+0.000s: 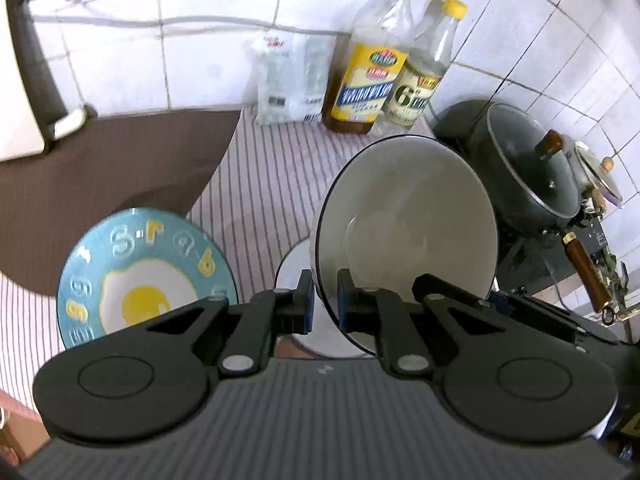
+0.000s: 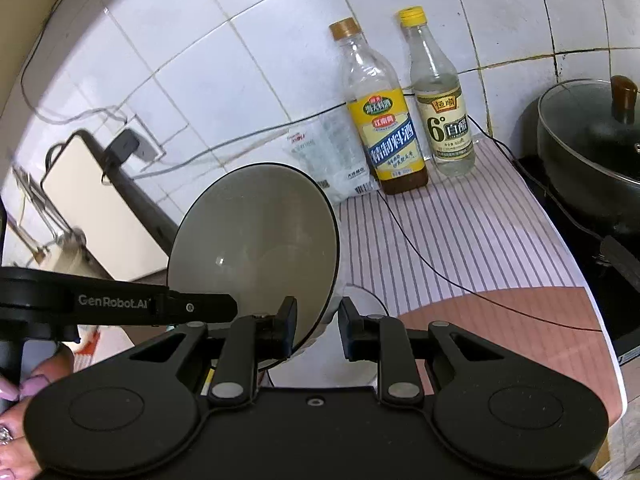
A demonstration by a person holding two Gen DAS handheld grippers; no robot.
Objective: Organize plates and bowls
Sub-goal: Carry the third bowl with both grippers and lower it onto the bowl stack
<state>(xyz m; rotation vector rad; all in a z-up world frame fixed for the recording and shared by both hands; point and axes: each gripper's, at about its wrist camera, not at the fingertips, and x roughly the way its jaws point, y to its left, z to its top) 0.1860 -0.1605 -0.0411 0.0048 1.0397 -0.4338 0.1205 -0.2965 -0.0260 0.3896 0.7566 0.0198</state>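
Note:
A white bowl (image 1: 408, 220) with a dark rim hangs tilted above the counter, its opening facing the cameras. My left gripper (image 1: 323, 296) is shut on its lower left rim. In the right wrist view the same bowl (image 2: 256, 248) has its lower right rim between the fingers of my right gripper (image 2: 318, 320), which is shut on it. The left gripper's housing (image 2: 116, 302) reaches in from the left. A blue plate with a fried-egg picture (image 1: 140, 272) lies on the striped cloth at left. Another white dish (image 1: 292, 276) sits under the held bowl, mostly hidden.
Two bottles (image 1: 360, 80) (image 1: 424, 76) and a clear bag (image 1: 288, 76) stand against the tiled wall. A dark pot with a glass lid (image 1: 520, 160) sits on the right. A black cable (image 2: 440, 272) crosses the striped cloth (image 1: 272, 184). A brown mat (image 1: 100, 168) lies at left. A hand (image 2: 24, 400) grips a handle.

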